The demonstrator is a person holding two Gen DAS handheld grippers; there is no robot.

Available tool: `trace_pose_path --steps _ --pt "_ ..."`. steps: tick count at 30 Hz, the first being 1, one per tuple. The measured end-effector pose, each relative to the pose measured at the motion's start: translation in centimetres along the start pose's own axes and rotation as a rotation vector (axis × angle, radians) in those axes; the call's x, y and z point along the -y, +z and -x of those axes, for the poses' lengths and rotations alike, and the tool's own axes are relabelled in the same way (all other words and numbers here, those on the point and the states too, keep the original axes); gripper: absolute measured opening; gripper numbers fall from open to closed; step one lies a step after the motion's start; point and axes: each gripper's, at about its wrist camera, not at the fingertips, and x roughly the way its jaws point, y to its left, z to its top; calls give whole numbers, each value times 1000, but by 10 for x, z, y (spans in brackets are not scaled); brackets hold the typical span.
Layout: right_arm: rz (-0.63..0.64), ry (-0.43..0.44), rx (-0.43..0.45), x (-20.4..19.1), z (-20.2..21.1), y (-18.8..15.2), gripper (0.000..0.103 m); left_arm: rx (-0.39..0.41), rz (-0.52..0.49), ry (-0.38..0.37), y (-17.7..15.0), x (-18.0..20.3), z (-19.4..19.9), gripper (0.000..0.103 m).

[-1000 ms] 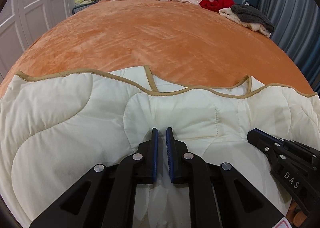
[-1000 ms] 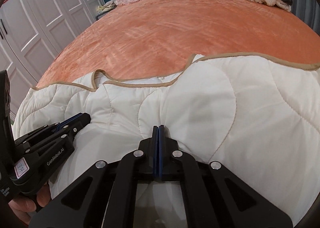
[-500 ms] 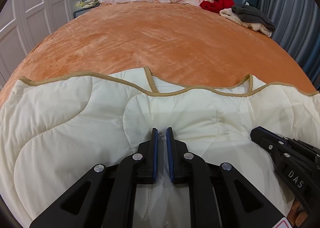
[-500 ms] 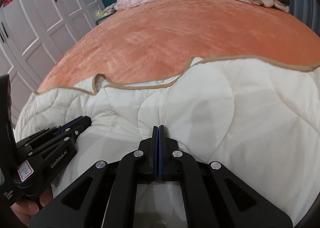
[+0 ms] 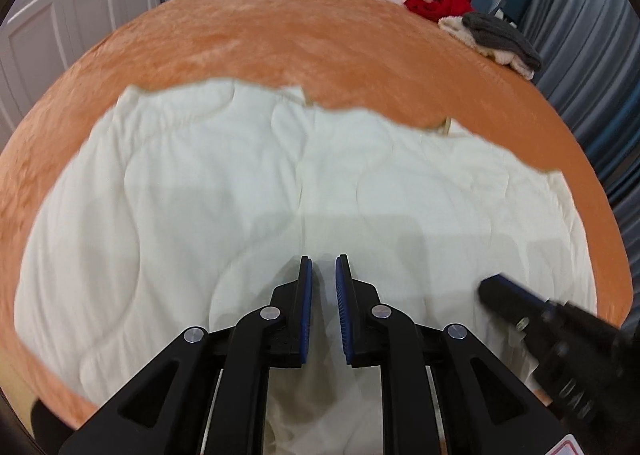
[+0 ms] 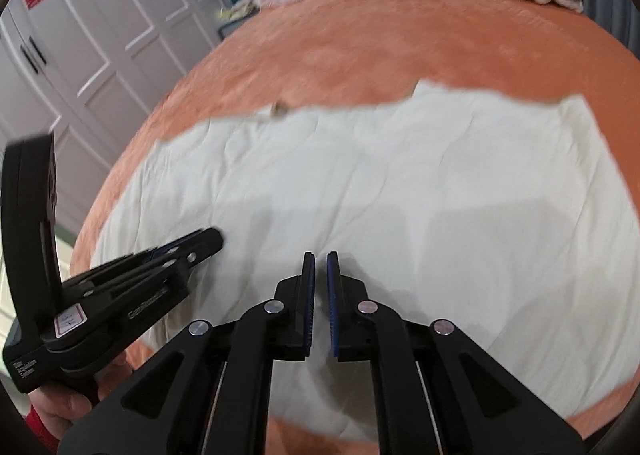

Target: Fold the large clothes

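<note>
- Bedspread (image 5: 248, 55), orange and plush, covers the whole bed.
- Cream quilted garment (image 5: 280, 183) lies flat across the spread's near half.
- Left gripper (image 5: 323, 267) hovers above the garment, jaws just eased slightly apart, nothing between them.
- Right gripper (image 6: 321, 261) hangs beside it, jaws just parted to a narrow gap, likewise empty.
- Red cloth (image 5: 444, 3) sits at the far edge.
</note>
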Motion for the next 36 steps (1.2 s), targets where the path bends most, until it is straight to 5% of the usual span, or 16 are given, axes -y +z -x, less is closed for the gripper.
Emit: trace_pose_path --steps 16,19,22,25,30,36 --pt "11 -72 -49 -4 -27 -21 7 9 6 46 -21 1 -8 14" --pt "8 -68 -59 -4 -23 -18 7 -10 112 -35 -23 -18 12 14" --pt "15 -79 -64 -6 -21 -17 8 7 170 -40 -31 -41 38 16" --pt "8 -87 -62 -10 -17 -17 11 22 224 -17 -41 -70 63 24" --pt "7 -82 -44 -20 -7 -18 27 21 395 8 -56 -128 85 55" --pt "36 -85 -47 -33 -7 -16 28 -25 642 -89 -67 -178 66 61"
